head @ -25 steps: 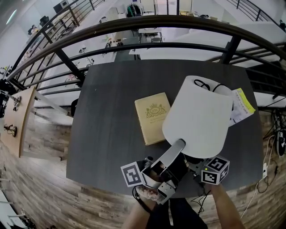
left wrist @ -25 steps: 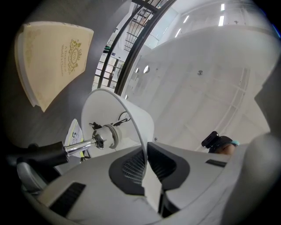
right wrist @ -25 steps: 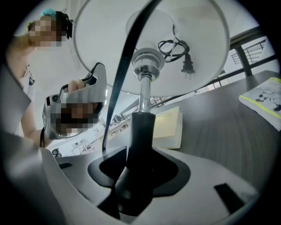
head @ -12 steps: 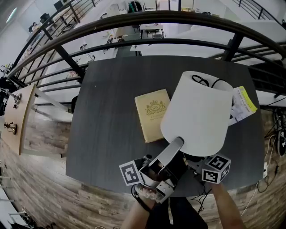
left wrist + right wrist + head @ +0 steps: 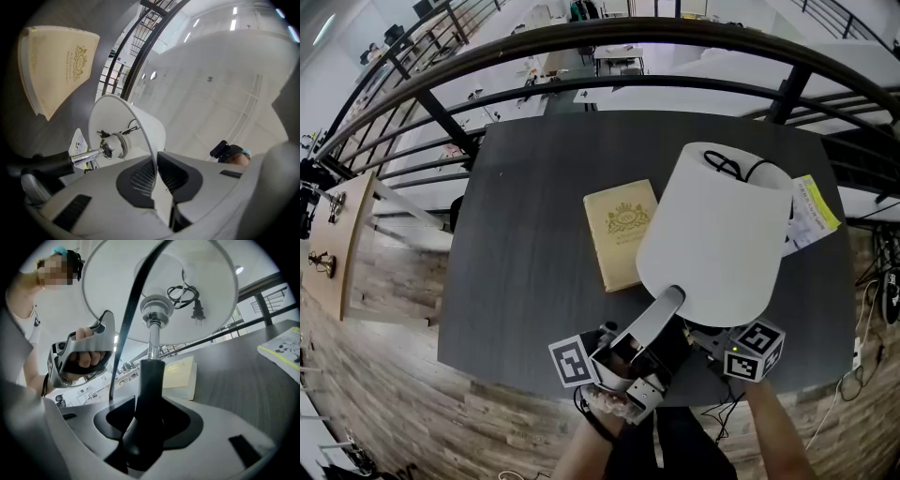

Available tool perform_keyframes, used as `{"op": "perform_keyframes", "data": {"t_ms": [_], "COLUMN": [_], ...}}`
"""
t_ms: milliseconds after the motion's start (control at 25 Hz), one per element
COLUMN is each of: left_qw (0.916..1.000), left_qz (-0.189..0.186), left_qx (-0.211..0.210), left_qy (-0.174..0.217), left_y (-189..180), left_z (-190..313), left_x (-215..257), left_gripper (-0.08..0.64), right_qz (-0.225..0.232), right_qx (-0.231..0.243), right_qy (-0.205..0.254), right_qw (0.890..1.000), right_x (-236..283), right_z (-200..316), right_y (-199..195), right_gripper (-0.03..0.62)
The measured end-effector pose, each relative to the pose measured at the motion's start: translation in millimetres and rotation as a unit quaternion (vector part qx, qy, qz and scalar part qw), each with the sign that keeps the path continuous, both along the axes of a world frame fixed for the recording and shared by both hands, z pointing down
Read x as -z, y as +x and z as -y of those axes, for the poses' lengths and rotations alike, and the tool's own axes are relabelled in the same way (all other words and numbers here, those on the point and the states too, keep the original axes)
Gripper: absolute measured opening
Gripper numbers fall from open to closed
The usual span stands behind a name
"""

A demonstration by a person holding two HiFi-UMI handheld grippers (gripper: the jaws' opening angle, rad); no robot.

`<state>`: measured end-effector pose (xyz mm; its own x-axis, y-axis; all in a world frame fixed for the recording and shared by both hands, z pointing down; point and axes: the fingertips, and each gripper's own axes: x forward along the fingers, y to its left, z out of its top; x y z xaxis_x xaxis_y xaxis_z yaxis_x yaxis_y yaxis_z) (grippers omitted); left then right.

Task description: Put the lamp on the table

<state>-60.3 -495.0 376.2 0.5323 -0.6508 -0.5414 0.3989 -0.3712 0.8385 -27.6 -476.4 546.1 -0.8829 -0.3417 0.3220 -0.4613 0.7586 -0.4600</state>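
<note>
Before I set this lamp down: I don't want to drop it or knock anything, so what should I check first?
1. Left tool shut on the lampshade rim: ok.
2. Right tool clamped on the black lamp stem: ok.
3. Plug and its cord bundled inside the shade: ok.
4. Book clear of the landing spot: cannot tell; the shade overlaps its edge in the head view.
5. Bare table free left of the book: ok.
6. Lamp upright: not ok, it looks tilted.
</note>
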Motion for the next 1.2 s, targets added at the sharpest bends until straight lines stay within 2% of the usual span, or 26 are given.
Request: {"op": "perform_keyframes", "data": {"t_ms": [640, 840, 1000, 1200], "left_qw": [0.9999, 0.9999, 0.9998, 0.9998], "left_qz": [0.001, 0.010, 0.014, 0.015], "left_qx": [0.004, 0.001, -0.001, -0.002], "left_qy": [0.013, 0.014, 0.014, 0.014], "left_y": [-4, -2, 0, 0], "left_z": [-25, -31, -36, -43], "left_x": [4, 2, 2, 0], "left_gripper": [0.052, 0.057, 0.058, 0.064], "right_qz": [0.002, -0.011, -0.028, -0.027], "right_qx": [-0.054, -0.084, -0.090, -0.111], "right_qy": [0.003, -0.002, -0.003, 0.000], "right_qw": [0.999, 0.996, 0.996, 0.993], "right_x": [1, -5, -10, -10], "right_z": [-10, -13, -23, -38], "right_y": [5, 13, 18, 27], "right_gripper": [0.201, 0.233, 0.233, 0.233]}}
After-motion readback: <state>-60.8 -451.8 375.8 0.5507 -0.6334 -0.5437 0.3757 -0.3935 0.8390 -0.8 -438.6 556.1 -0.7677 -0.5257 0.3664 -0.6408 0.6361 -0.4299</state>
